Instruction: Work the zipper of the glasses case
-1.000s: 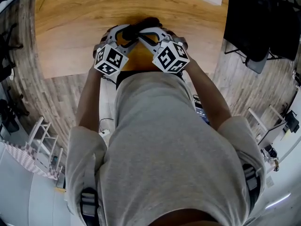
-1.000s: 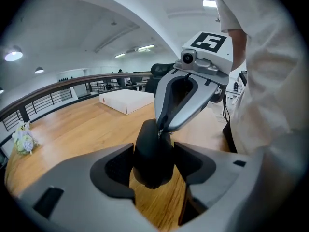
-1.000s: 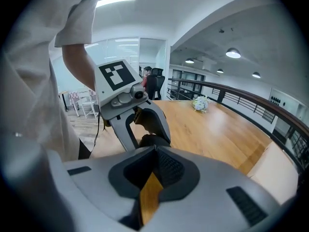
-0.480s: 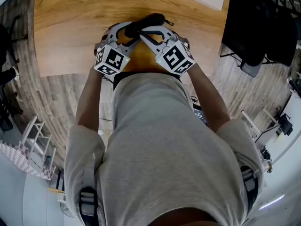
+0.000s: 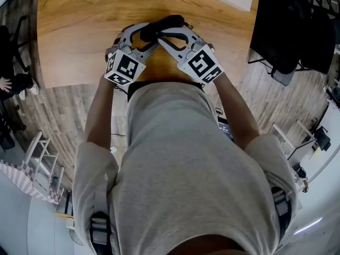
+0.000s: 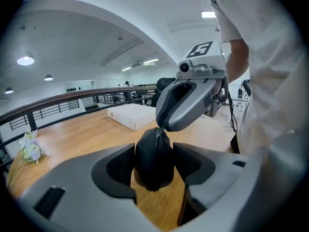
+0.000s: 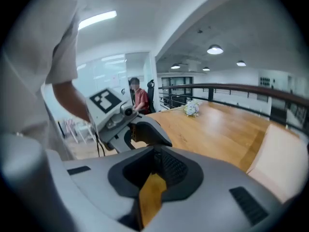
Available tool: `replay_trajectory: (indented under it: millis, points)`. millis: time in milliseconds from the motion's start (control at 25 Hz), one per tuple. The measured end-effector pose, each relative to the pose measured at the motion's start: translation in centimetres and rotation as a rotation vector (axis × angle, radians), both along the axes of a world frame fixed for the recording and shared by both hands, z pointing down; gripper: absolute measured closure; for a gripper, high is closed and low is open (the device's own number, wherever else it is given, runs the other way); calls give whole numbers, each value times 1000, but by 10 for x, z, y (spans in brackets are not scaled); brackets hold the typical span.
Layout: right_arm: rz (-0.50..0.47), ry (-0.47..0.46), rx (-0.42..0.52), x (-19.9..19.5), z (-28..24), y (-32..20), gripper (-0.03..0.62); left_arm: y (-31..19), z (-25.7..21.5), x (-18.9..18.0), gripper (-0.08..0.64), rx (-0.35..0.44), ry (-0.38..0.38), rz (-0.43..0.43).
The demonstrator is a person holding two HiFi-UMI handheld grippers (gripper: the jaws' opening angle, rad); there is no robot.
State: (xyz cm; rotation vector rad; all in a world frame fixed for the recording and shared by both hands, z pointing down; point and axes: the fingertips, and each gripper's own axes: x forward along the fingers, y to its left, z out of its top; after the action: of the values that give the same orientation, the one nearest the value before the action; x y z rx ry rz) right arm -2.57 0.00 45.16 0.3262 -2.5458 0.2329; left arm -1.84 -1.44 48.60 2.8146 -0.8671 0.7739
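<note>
1. Your left gripper (image 6: 153, 151) is clamped across the black glasses case (image 6: 153, 168), holding it clear of the wooden table (image 6: 82, 137).
2. Just beyond, your right gripper (image 6: 160, 128) is pinched tight on what looks like the zipper pull (image 6: 157, 132) atop the case.
3. The case's facing end looks closed, so most of the zipper's run seems left.
</note>
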Motion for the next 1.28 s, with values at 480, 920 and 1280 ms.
replay_trajectory:
  millis: [480, 920, 1280]
  points:
    - [293, -172, -418, 21, 13, -15, 447, 1, 6, 1, 296, 38, -65, 36]
    - [176, 14, -294, 16, 31, -15, 446, 5, 11, 14, 296, 69, -114, 94]
    - [137, 27, -220, 18, 28, -12, 531, 9, 18, 12, 296, 44, -99, 80]
